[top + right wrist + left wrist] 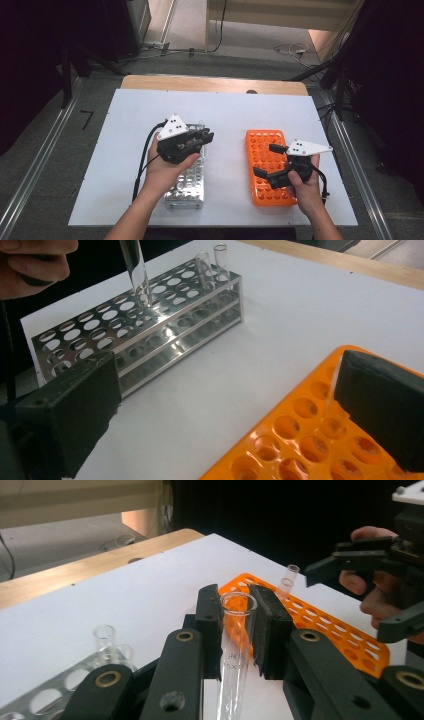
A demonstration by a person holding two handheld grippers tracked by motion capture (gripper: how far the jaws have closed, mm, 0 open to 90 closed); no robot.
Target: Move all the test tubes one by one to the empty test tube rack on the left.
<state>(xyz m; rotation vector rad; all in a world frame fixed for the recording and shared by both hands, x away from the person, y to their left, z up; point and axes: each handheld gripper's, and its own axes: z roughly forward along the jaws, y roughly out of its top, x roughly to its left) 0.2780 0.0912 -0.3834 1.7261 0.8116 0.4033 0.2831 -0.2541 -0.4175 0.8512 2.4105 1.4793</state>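
A white sheet (125, 150) covers the wooden table (215, 83). Grey floor (50, 150) surrounds it, with cables (292, 50) lying at one o'clock.

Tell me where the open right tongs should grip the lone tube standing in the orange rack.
Grip the bare glass just under the rim of the tube, coming from above or from the side with one pad on each side of its round wall. It stands nearly upright in the orange rack, so only the upper part is exposed. The right tongs are open, hovering over that rack.
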